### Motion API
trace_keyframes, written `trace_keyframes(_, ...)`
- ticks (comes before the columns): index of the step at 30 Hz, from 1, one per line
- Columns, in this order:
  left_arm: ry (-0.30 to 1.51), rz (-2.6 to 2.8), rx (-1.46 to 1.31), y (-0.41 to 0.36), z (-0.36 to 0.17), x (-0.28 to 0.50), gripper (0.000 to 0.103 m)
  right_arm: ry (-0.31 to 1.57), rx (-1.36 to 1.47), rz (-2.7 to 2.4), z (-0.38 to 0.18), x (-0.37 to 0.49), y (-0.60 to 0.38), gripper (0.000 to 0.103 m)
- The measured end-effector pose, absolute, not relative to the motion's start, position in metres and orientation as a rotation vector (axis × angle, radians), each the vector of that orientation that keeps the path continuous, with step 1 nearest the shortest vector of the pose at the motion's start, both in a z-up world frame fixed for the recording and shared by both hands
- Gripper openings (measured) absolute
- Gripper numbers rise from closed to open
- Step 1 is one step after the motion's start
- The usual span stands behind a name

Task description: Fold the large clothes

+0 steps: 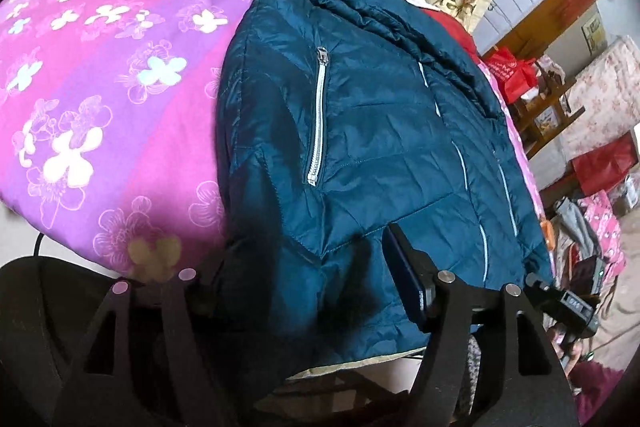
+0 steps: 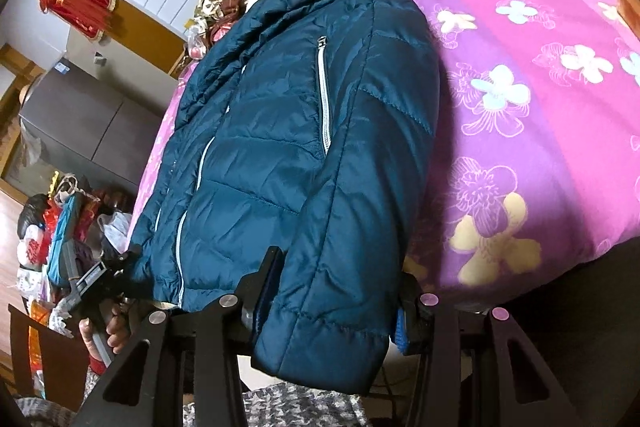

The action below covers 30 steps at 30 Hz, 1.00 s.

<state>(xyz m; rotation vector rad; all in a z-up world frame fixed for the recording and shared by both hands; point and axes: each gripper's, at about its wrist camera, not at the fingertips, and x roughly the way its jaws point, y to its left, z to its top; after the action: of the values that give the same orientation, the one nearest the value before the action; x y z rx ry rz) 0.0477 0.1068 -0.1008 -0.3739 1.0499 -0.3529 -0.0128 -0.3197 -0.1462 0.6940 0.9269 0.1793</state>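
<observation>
Here the teal puffer jacket (image 1: pixel 360 131) lies on the pink floral quilt (image 1: pixel 100 75); left gripper (image 1: pixel 296 291) and right gripper (image 2: pixel 336 287) each straddle its hem, spread. Light, puffy, slippery: grip seams.

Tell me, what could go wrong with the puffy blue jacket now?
1. The jacket looks shiny and thick. Its lower end bulges between the fingers of the right gripper, so it might slip out when lifted.
2. That end hangs past the edge of the pink flowery quilt, so the jacket might slide off.
3. The left gripper sits close to the quilt and might pinch it too.
</observation>
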Motion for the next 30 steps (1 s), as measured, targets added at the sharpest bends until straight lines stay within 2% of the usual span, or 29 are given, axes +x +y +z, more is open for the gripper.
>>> trace_keyframes(5, 1.034, -0.369, -0.333, 0.098, -0.1, 0.042, 0.071, 0.918, 0.684, 0.203, -0.146, -0.016, -0.317, 0.045)
trace_keyframes(7, 1.031, -0.36, -0.305, 0.095, -0.097, 0.041, 0.052, 0.919, 0.683, 0.193, -0.146, -0.015, -0.316, 0.041)
trace_keyframes(8, 1.032, -0.341, -0.29, 0.095, -0.094, 0.041, 0.03, 0.917, 0.672, 0.185, -0.144, -0.015, -0.315, 0.036)
trace_keyframes(9, 1.036, -0.328, -0.278, 0.096, -0.092, 0.042, 0.016, 0.917, 0.66, 0.18, -0.142, -0.014, -0.313, 0.035)
trace_keyframes(10, 1.037, -0.315, -0.274, 0.098, -0.089, 0.043, 0.013, 0.915, 0.646, 0.175, -0.14, -0.014, -0.312, 0.033)
trace_keyframes(19, 0.948, -0.325, -0.302, 0.105, -0.051, 0.04, 0.009, 0.841, 0.599, 0.188, -0.097, -0.016, -0.31, 0.026)
trace_keyframes(30, 0.776, -0.29, -0.279, 0.103, 0.022, 0.066, 0.009, 0.701, 0.518, 0.242, -0.014, 0.012, -0.309, 0.025)
